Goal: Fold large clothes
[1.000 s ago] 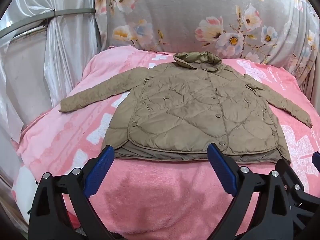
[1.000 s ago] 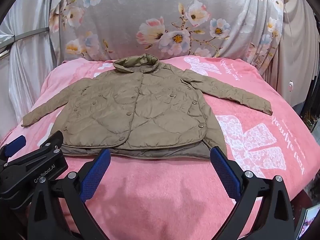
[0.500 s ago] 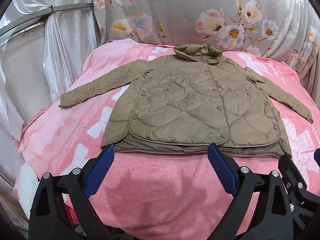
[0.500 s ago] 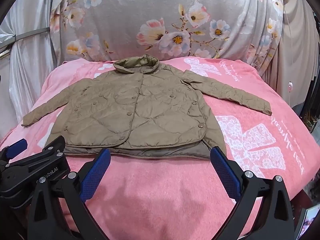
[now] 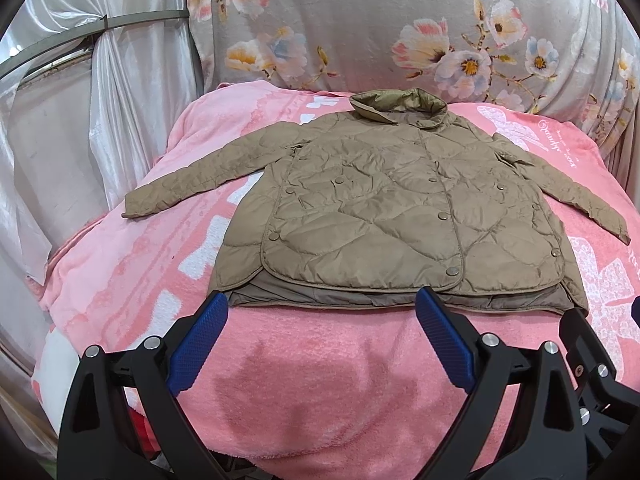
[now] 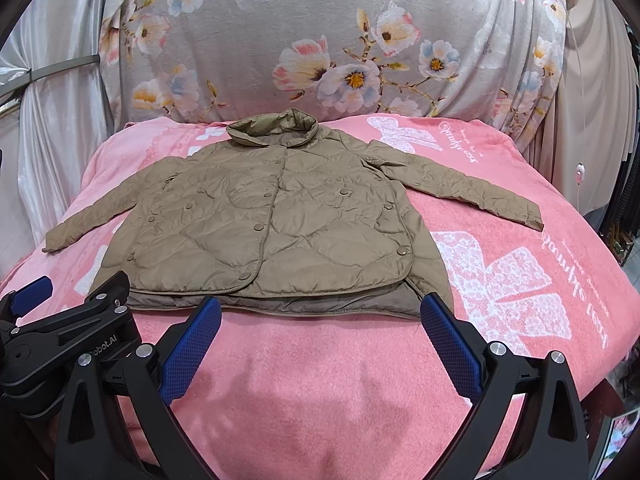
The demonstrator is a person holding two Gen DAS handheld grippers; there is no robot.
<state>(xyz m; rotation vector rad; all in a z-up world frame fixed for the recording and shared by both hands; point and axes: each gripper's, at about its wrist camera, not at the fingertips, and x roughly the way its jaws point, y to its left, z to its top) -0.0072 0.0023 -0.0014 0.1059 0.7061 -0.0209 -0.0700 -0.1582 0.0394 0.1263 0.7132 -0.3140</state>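
Observation:
A khaki quilted jacket point(image 5: 384, 216) point(image 6: 276, 224) lies flat and buttoned on a pink blanket point(image 5: 320, 380) point(image 6: 320, 380), collar away from me, both sleeves spread out to the sides. My left gripper point(image 5: 320, 304) hovers open just short of the hem, nothing between its blue pads. In the right wrist view my right gripper point(image 6: 320, 308) is also open, empty, in front of the hem's right half. The left gripper's black body point(image 6: 64, 332) shows at the lower left of that view.
A grey floral cloth point(image 6: 320, 40) hangs behind the bed. Silvery curtains point(image 5: 80, 100) with a metal rail stand at the left. The blanket drops away at the right edge point(image 6: 600, 320); beige curtains point(image 6: 592, 100) lie beyond it.
Both grippers have pulled back and risen slightly, so the jacket sits a little higher in the left view. Nothing was grasped; the jacket has not moved.

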